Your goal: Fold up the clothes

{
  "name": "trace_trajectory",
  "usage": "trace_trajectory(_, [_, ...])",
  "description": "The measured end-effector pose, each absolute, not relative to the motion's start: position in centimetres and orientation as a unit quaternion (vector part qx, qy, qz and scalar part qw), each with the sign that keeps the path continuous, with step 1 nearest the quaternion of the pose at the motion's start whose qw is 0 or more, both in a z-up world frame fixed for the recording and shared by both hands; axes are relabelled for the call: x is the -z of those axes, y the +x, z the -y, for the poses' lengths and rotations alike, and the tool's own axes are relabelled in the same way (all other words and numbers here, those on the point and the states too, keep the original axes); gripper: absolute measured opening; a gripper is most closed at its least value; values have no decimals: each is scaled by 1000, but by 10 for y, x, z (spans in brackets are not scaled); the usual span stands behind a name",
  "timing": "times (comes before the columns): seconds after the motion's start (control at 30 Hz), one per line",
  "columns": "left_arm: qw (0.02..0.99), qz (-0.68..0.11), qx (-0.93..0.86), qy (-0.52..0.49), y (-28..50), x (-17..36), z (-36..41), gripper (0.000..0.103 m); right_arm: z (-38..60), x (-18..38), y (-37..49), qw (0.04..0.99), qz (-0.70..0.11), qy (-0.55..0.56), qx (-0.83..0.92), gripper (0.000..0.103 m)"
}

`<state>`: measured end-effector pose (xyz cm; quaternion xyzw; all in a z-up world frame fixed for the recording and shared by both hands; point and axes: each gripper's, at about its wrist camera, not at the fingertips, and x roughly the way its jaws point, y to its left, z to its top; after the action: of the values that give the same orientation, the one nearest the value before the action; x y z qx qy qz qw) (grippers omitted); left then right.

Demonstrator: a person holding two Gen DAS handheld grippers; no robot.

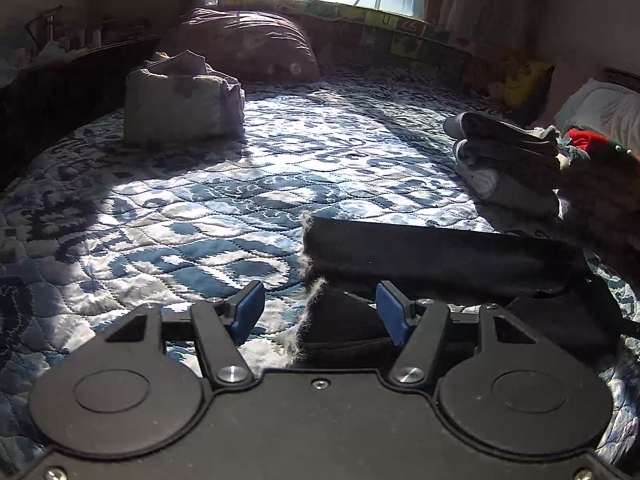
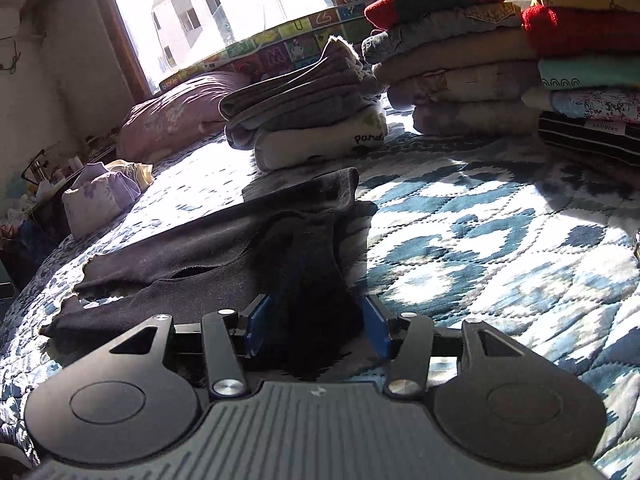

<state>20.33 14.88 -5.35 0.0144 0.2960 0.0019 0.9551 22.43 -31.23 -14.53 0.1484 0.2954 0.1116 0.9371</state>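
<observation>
**Operator:** Black, fuzzy-edged knit garment (image 1: 440, 256) lies on the blue-and-white quilted bed (image 1: 180, 216), folded into a long band. From the left wrist view, my left gripper (image 1: 320, 314) has its blue fingers (image 1: 248, 310) spread wide; the cloth's frayed end sits between them, but nothing is pinched.

**Observer:** And the right side?

**Operator:** In the right wrist view, the right gripper (image 2: 316, 330) is also wide apart, a dark bunched fold of the same garment (image 2: 192, 256) rising between the blue pads. I judge it loose rather than clamped. A stack of folded grey and white clothes (image 2: 304, 120) waits just beyond.

**Observer:** Which step?

**Operator:** Mid-fold, I think. Next calls for closing both on the ends and folding the band over once more before stacking.
</observation>
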Motion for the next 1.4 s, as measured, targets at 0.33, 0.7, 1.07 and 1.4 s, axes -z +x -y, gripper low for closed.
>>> trace_trajectory(0.33, [902, -295, 120, 291, 203, 108, -137, 58, 316, 152, 230, 932, -296, 174, -120, 61])
trace_trajectory(0.7, [878, -309, 158, 331, 217, 128, -120, 8, 315, 161, 247, 925, -297, 207, -115, 62])
trace_trajectory(1.07, [886, -307, 276, 210, 185, 24, -104, 7, 319, 161, 249, 922, -298, 220, -114, 62])
trace_trajectory(1.4, [901, -396, 119, -133, 306, 79, -175, 7, 317, 163, 255, 924, -299, 210, -110, 60])
